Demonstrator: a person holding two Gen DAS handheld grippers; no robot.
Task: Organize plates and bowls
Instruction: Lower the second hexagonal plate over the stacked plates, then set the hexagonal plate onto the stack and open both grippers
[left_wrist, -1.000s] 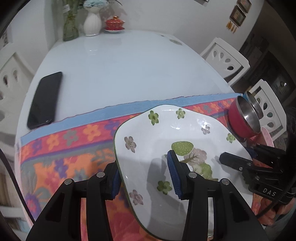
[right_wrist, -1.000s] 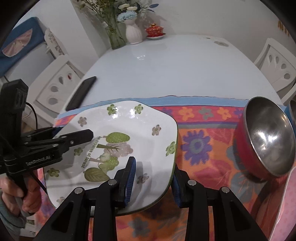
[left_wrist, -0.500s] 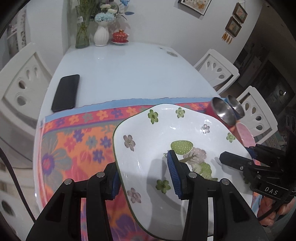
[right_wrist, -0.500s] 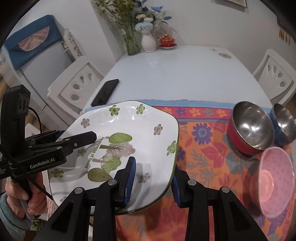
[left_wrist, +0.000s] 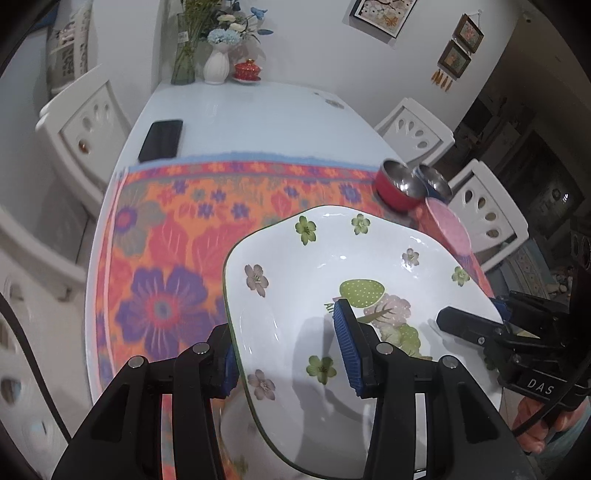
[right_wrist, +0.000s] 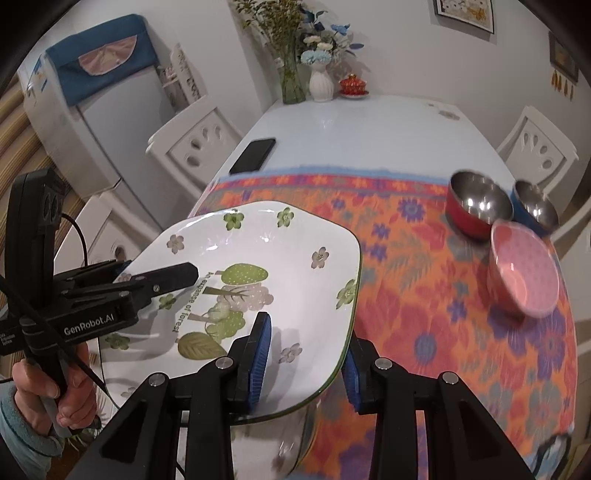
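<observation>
A large white square plate (left_wrist: 332, 280) with green flowers and a tree print is held up above the table by both grippers; it also shows in the right wrist view (right_wrist: 266, 269). My left gripper (left_wrist: 288, 354) is shut on its left rim. My right gripper (right_wrist: 306, 354) is shut on its right rim. A red steel-lined bowl (right_wrist: 476, 210), a blue steel-lined bowl (right_wrist: 535, 208) and a pink bowl (right_wrist: 524, 273) stand together at the right of the flowered cloth (right_wrist: 424, 295). Another white dish edge (right_wrist: 288, 446) shows below the plate.
A black phone (left_wrist: 162, 139) lies on the bare white tabletop (left_wrist: 258, 118) beyond the cloth. Vases with flowers (left_wrist: 216, 62) and a red lidded cup (left_wrist: 247, 70) stand at the far end. White chairs (left_wrist: 85, 122) surround the table.
Both grippers have lifted the plate up and back from the table. The table looks smaller and farther, and the three bowls have come fully into view.
</observation>
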